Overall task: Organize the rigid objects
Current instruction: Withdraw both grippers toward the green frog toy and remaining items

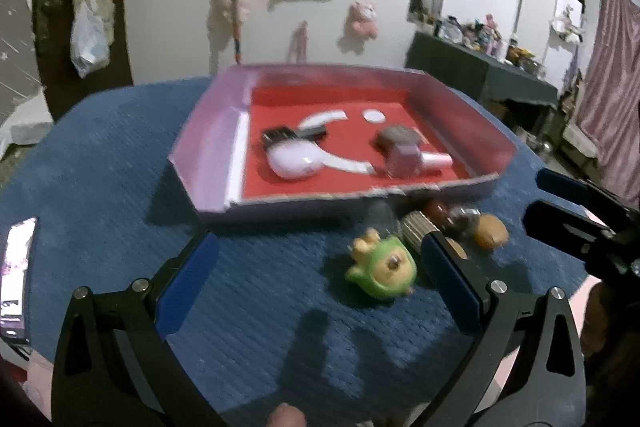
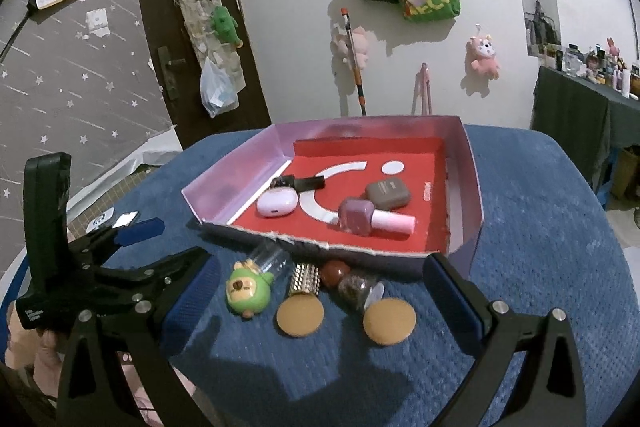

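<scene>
A pink box with a red floor (image 2: pixel 468 187) (image 1: pixel 208 151) stands on the blue cloth. In it lie a white case (image 2: pixel 277 205), a black bottle (image 2: pixel 304 183), a brown case (image 2: pixel 388 193) and a pink nail polish bottle (image 2: pixel 372 219). In front of the box lie a green toy-capped jar (image 2: pixel 246 289) (image 1: pixel 382 269), a gold studded cork-topped jar (image 2: pixel 302 297) and a dark cork-topped jar (image 2: pixel 376 301). My right gripper (image 2: pixel 320 291) is open around the jars, above them. My left gripper (image 1: pixel 320 259) is open and empty, left of the green toy; it also shows in the right wrist view (image 2: pixel 160 243).
The blue cloth (image 2: pixel 540 247) covers a round table. A small white card (image 2: pixel 126 219) lies near its left edge. A brown door (image 2: pixel 180 27) and a wall with hung bags and plush toys stand behind. A dark cluttered table (image 2: pixel 580 107) is at the right.
</scene>
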A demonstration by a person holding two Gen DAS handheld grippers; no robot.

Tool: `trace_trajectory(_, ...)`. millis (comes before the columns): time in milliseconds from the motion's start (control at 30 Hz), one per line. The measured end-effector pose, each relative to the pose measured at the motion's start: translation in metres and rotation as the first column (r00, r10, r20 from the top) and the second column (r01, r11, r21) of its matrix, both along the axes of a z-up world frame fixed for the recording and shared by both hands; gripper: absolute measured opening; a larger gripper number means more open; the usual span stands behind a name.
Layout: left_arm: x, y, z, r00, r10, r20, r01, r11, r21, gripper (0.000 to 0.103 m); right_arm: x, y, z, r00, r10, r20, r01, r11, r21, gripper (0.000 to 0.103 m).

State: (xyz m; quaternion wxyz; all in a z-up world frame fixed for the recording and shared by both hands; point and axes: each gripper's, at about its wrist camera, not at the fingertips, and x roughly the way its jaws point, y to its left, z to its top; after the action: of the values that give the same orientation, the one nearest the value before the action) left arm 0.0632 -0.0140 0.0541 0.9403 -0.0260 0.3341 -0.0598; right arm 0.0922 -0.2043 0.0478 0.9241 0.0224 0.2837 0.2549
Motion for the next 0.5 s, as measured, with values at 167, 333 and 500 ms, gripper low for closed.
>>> trace_trajectory(167, -0.001, -0.005, -0.012, 0.999, -0.022, -0.041, 0.021, 0.999, -0.033, 0.103, -0.005, -0.002, -0.009, 1.0, -0.019, 0.001, 0.019, 0.999, -0.035, 0.103)
trace_trajectory(333, -0.003, -0.008, -0.018, 0.999, -0.022, -0.046, 0.021, 0.999, -0.029, 0.103, -0.005, -0.008, -0.017, 0.999, -0.049, -0.012, 0.049, 0.997, -0.057, 0.097)
trace_trajectory(500, -0.001, -0.01, -0.022, 0.997, -0.035, -0.062, 0.032, 0.998, -0.059, 0.102, -0.002, -0.015, -0.025, 0.997, -0.078, -0.028, 0.075, 0.994, -0.083, 0.086)
